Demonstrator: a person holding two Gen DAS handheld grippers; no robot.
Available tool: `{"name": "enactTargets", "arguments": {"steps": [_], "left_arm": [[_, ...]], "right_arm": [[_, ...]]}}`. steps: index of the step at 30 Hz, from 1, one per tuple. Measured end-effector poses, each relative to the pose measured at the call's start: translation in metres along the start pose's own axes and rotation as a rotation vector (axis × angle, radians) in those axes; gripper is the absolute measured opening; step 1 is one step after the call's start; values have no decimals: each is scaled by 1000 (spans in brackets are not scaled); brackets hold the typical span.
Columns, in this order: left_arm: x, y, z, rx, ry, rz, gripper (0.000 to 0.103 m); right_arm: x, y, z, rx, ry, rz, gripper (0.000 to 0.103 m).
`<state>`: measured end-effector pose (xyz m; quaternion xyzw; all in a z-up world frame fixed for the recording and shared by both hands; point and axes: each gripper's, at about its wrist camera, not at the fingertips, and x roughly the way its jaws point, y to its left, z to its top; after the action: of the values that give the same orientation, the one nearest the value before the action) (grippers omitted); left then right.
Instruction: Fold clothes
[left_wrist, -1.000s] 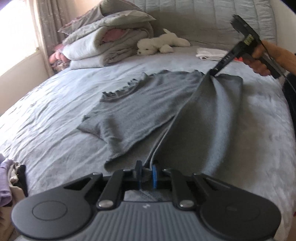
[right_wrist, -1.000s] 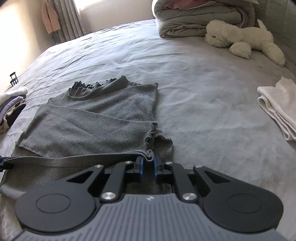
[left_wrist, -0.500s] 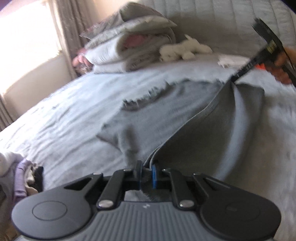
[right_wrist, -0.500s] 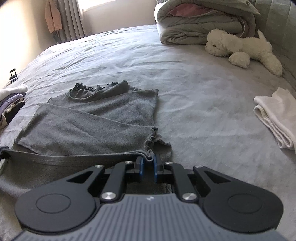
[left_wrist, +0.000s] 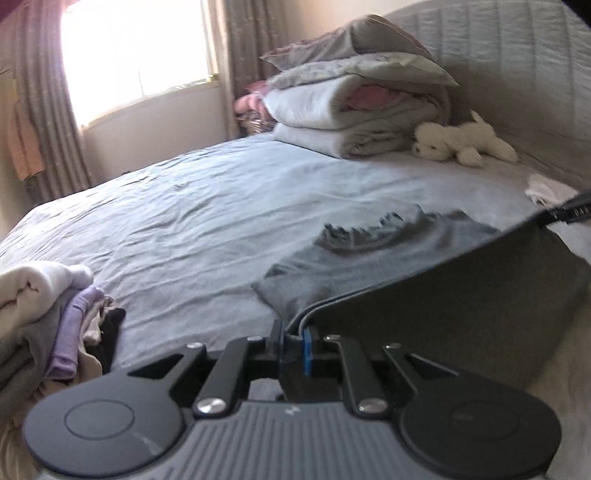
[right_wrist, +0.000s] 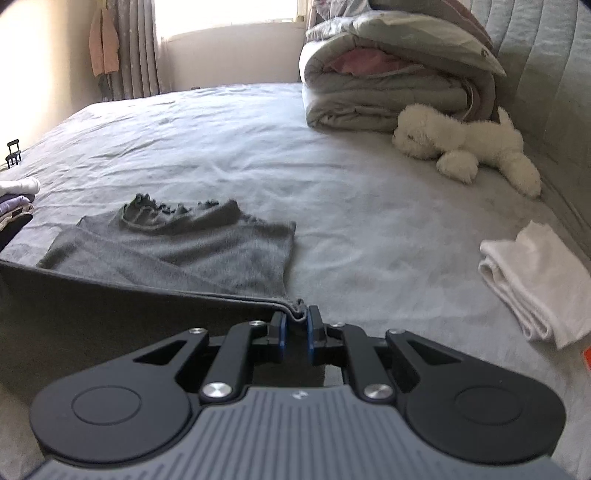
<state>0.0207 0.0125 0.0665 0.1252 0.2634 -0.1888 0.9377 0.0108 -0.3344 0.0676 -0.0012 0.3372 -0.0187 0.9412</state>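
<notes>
A grey top (right_wrist: 177, 251) is found on the bed (right_wrist: 332, 184), its frilled collar end lying flat on the sheet. The near hem is raised off the bed and stretched taut between the two grippers. The left gripper (left_wrist: 293, 345) is observed with jaws clenched on one corner of that hem. The right gripper (right_wrist: 295, 332) is observed with jaws clenched on the other corner, where the fabric is bunched between the blue pads (right_wrist: 310, 332). In the left wrist view the right gripper is seen only as a dark tip at the right edge, meeting the hem. A pile of clothes (left_wrist: 55, 314) is noted at the left edge of the bed. A folded white cloth (right_wrist: 535, 280) is noted to the right, well apart from the top. Folded bedding (right_wrist: 388, 81) and a white plush toy (right_wrist: 469, 147) are noted at the head of the bed. The left view is slightly blurred
</notes>
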Motion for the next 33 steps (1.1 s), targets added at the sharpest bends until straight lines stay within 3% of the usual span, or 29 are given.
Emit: {"name": "enactTargets", "arguments": {"steps": [9,19,28,33], "left_arm": [[28,17,40,-74,-3,71,10],[115,33,66,-176,100,165,10],[170,30,64,-184,161,222,10],[170,29,59,-209,191,280,21]], "right_arm": [[28,-2,39,-46,-12,-5,10],[104,-5,89,-64,19,-36,10],[164,-5,87,-26,86,-63,10],[167,-2,84,-25,75,-80,13]]}}
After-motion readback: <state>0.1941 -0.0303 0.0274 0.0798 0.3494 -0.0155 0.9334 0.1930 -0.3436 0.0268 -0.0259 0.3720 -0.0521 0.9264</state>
